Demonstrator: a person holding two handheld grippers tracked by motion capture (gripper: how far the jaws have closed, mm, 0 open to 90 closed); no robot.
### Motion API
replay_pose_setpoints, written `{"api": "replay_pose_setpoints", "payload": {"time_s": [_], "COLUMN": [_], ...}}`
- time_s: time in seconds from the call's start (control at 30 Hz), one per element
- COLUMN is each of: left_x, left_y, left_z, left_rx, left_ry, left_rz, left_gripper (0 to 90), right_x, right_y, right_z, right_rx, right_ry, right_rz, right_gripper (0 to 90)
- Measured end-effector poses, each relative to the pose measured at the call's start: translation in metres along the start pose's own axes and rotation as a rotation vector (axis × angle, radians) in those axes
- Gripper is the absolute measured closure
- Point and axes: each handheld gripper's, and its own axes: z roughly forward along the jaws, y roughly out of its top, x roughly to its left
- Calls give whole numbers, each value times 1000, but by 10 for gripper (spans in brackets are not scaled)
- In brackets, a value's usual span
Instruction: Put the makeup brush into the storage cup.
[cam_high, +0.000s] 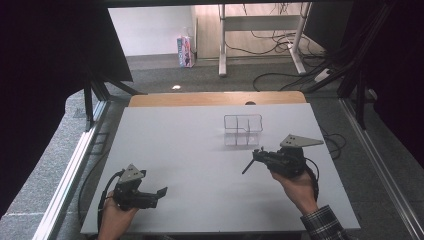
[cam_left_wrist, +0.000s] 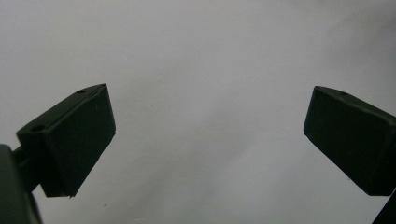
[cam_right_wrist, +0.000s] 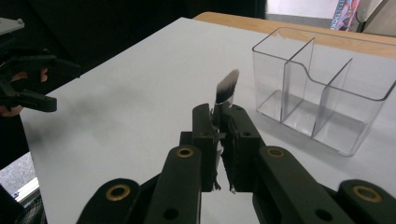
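On the left, the left tool (cam_high: 161, 191) hovers low over the bare worktop (cam_high: 190, 150) with its jaws spread wide and nothing between them; its blocky black pads (cam_left_wrist: 77, 140) look matte and hard-edged against the smooth, pale grey surface.

Toward the middle right, the right tool (cam_right_wrist: 219, 122) is closed tight on a small makeup brush (cam_right_wrist: 226, 91). In the right gripper view the brush's flat, angled bristle tip, dark fading to white, sticks up past the jaws; in the high view a thin dark handle (cam_high: 247, 166) slants down toward the worktop.

Just beyond it stands a clear plastic organizer (cam_high: 243, 130), a rigid, glossy box with thin dividers making three compartments, all empty as far as I can see.

By my reading, the pickup is done: the brush is gripped and lifted, held near the organizer but not yet over it. What is left is carrying it above a compartment and letting it drop in.
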Motion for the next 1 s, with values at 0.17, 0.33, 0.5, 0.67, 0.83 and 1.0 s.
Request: {"api": "replay_pose_setpoints", "payload": {"time_s": [0.17, 0.33, 0.5, 0.67, 0.83, 1.0], "left_x": [1, 1, 2, 2, 2, 2], "left_y": [-3, -5, -8, -10, -11, -13], "left_z": [-2, -3, -6, -8, -9, -11], "left_rx": [7, 6, -3, 3, 3, 3], "left_ry": [1, 4, 3, 4, 6, 13], "left_rz": [-2, -3, -13, -16, -18, -21], "left_gripper": [29, 28, 27, 27, 28, 28], "right_x": [-5, -8, -11, -17, -22, -26], "right_y": [4, 8, 14, 17, 20, 26], "right_z": [-2, -3, -2, -1, 0, 1], "right_rx": [-14, -21, -23, -24, -30, -34], "right_ry": [-10, -14, -22, -25, -32, -33], "right_rz": [6, 3, -7, 3, 14, 23], "right_gripper": [833, 833, 833, 832, 832, 832]}}
